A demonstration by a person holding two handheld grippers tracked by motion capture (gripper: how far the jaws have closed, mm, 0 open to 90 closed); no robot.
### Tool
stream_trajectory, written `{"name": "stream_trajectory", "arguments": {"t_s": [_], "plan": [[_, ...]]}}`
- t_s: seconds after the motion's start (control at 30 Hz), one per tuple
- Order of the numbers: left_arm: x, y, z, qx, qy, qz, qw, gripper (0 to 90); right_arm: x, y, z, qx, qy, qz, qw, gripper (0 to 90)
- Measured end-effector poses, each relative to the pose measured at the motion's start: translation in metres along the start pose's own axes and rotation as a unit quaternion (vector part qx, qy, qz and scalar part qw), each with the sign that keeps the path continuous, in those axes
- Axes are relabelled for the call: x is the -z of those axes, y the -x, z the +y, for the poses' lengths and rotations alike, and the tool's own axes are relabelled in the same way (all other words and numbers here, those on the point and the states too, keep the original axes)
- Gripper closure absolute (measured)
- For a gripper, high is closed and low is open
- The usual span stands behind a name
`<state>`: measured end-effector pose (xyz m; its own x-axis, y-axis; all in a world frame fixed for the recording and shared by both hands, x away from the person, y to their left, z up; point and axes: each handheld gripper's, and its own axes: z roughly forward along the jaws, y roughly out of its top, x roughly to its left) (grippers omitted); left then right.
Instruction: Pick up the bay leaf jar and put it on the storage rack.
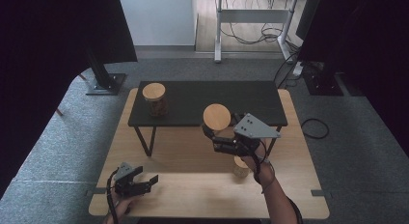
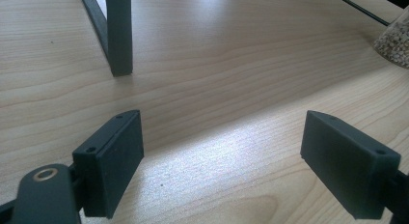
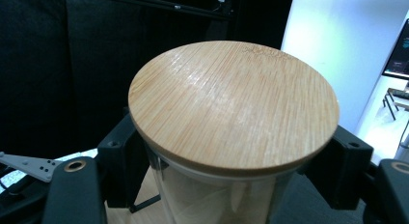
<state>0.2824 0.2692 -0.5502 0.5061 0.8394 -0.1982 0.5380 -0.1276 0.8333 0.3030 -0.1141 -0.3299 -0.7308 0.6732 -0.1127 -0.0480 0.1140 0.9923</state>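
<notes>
Nearest: left gripper (image 1: 144,184) low over the near-left wooden table (image 1: 193,195), jaws apart, empty | right: small jar (image 1: 240,167) on the table | middle: right gripper (image 1: 211,135) clamped on glass jar (image 3: 212,204) below its bamboo lid (image 3: 234,103), held aloft; likely rigid, slippery, breakable, so grip the body | far-left: second jar (image 1: 155,99) on dark shelf (image 1: 217,96)

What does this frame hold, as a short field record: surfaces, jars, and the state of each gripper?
surface: light wooden table with a low black shelf standing on it
jar on shelf: glass jar with bamboo lid, at the shelf's left end
jar in grip: bamboo-lidded jar, clamped below the lid by the right gripper
third jar: small jar on the table, partly hidden by the right hand
left gripper: jaws apart, holding nothing, low over the table's near left
</notes>
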Motion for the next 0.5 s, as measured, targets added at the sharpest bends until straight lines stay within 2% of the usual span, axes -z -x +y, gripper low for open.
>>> {"name": "stream_trajectory", "arguments": {"t_s": [0.5], "plan": [[0.0,0.0,0.0,0.0,0.0,0.0,1.0,14.5,-0.0087,0.0076,0.009,0.008,0.0,-0.004,1.0,25.0]]}}
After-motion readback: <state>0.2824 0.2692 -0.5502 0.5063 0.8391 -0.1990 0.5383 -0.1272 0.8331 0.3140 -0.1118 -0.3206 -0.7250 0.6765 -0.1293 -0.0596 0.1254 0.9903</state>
